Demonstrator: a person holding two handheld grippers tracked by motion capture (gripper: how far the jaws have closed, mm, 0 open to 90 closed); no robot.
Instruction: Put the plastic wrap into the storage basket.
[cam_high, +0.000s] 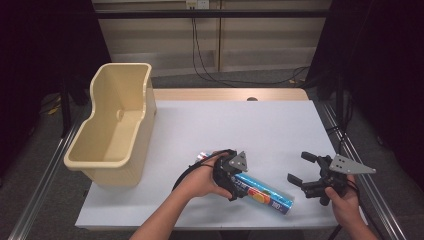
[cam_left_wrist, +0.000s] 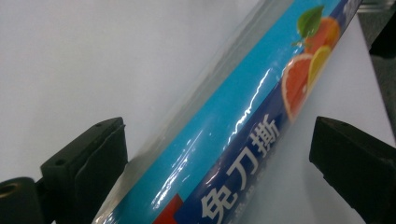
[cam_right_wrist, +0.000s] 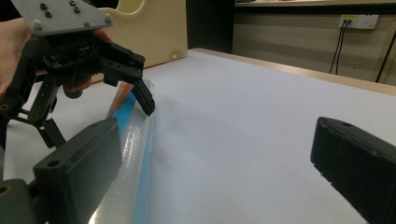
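Note:
A long roll in blue wrapping with citrus fruit pictures (cam_high: 262, 195) lies slantwise on the white table (cam_high: 240, 125) near the front edge. My left gripper (cam_high: 234, 188) points down over its middle. In the left gripper view the roll (cam_left_wrist: 224, 140) runs between the two black jaws; the left jaw is close to its clear edge and the right jaw stands well apart from it. My right gripper (cam_high: 298, 167) hovers open to the right of the roll, with nothing between its fingers. The right gripper view looks along the roll (cam_right_wrist: 135, 154) toward the left gripper (cam_right_wrist: 100, 121).
A tall beige plastic bin (cam_high: 100, 162) stands at the table's left edge, also in the right gripper view (cam_right_wrist: 154, 32). Metal rails run along both sides of the table. Cables hang at the back wall.

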